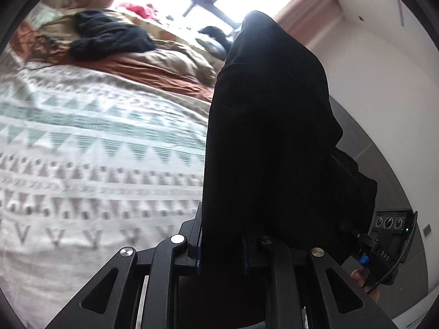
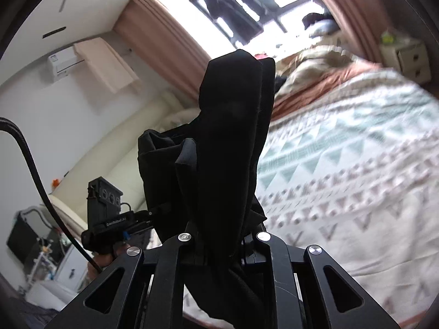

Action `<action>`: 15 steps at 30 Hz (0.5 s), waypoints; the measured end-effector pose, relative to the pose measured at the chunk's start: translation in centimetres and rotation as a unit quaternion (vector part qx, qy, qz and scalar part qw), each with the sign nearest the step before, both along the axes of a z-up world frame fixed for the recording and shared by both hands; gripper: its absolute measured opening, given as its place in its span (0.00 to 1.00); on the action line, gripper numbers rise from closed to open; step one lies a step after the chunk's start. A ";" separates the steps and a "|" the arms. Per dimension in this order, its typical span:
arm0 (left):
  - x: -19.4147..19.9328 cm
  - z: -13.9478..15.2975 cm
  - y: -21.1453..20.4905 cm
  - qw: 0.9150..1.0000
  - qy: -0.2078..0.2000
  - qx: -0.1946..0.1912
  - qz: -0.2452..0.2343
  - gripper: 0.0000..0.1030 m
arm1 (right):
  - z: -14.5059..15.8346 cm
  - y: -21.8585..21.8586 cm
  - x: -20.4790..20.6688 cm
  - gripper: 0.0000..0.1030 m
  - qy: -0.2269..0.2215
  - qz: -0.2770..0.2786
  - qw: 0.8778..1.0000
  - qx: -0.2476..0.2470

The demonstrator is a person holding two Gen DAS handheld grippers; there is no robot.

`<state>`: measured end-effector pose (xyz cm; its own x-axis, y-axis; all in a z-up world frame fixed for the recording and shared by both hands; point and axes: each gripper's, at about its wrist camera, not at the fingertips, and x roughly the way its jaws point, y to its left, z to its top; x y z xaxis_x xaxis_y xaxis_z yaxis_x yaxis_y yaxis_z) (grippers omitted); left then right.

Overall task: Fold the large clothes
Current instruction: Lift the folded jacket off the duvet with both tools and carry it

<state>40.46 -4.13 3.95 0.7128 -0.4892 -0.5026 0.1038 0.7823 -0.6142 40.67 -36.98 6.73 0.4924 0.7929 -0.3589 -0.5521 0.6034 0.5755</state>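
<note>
I had both grippers clamped on one black garment [image 1: 269, 126], lifted clear above the bed [image 1: 90, 148]. The left gripper [image 1: 222, 249] had its jaws nearly closed, pinching a thick fold of the cloth, which stood up between the fingers and blocked most of the view. The right gripper [image 2: 219, 246] was the same, jaws narrow and gripping a bunched fold of the garment [image 2: 233, 126]. Each gripper showed in the other's view, beside the hanging cloth. On the bed, near its far end, lay a dark sweater [image 1: 109, 35] on a rumpled tan blanket [image 1: 175, 54].
</note>
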 end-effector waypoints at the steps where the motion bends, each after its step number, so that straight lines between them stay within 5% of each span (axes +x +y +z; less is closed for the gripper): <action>1: 0.5 0.4 -1.5 1.000 -0.002 0.001 -0.009 0.20 | 0.5 -1.2 -0.2 0.15 -0.006 -0.009 1.000 -0.004; 15: 4.7 1.1 -20.2 0.992 0.004 -0.018 -0.128 0.20 | 5.4 -16.7 -3.0 0.15 -0.028 -0.130 0.989 -0.061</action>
<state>45.11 -24.32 5.05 0.5599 -0.6706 -0.4865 0.2911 0.7090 -0.6423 37.70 -53.72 12.15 0.6964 0.5886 -0.4105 -0.3982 0.7928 0.4614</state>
